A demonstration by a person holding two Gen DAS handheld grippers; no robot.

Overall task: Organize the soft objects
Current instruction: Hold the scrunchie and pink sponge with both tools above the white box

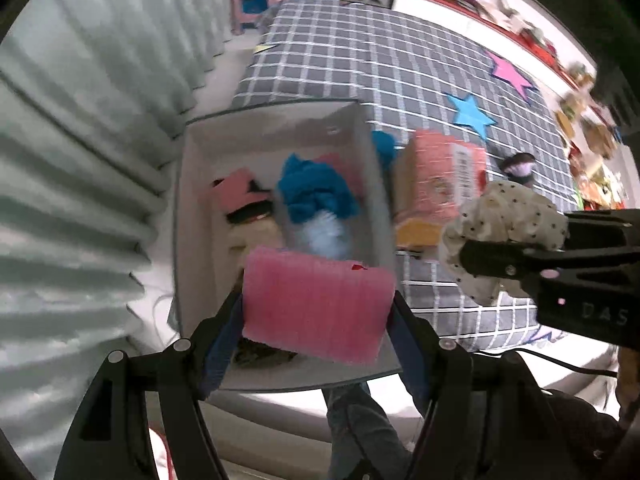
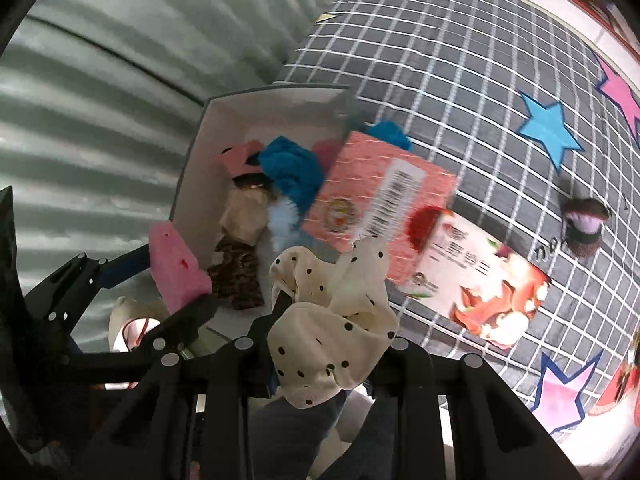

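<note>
Both grippers were loaded and hung over the near end of the sorting box.

Left gripper (image 1: 318, 308): jaws clamped across a pink ribbed sponge (image 1: 316, 304), held squarely between the two fingers. In the left wrist view the sponge sat at 6 o'clock of the white box (image 1: 276, 128), over its near rim, not yet inside. The right wrist view showed the same sponge at the box's 7 o'clock corner.

Right gripper (image 2: 320, 320): jaws nearly closed, pinching a cream polka-dot scrunchie (image 2: 332, 328). The fabric bunched out on both sides of the fingers. It hung at about 5 o'clock of the box, in front of a pink carton (image 2: 380, 200) lying on the grey checked bedspread (image 2: 460, 80).

Box contents, as far as blur allowed: a blue fluffy cloth (image 1: 312, 192), a pale blue fuzzy item (image 1: 328, 236), a pink-and-black piece (image 1: 236, 196), a beige soft item (image 2: 244, 212) and a dark leopard-print item (image 2: 238, 276). These looked already put away.

Left outside: a second blue fluffy piece (image 1: 384, 144) just beyond the box's right wall at 2 o'clock, and a small purple-and-dark item (image 2: 584, 224) on the bedspread, well apart at 3 o'clock.

Judgement: task well past halfway. Two items in hand awaited dropping; at least two remained to collect. Whether the carton belongs with the soft things could not be told.
</note>
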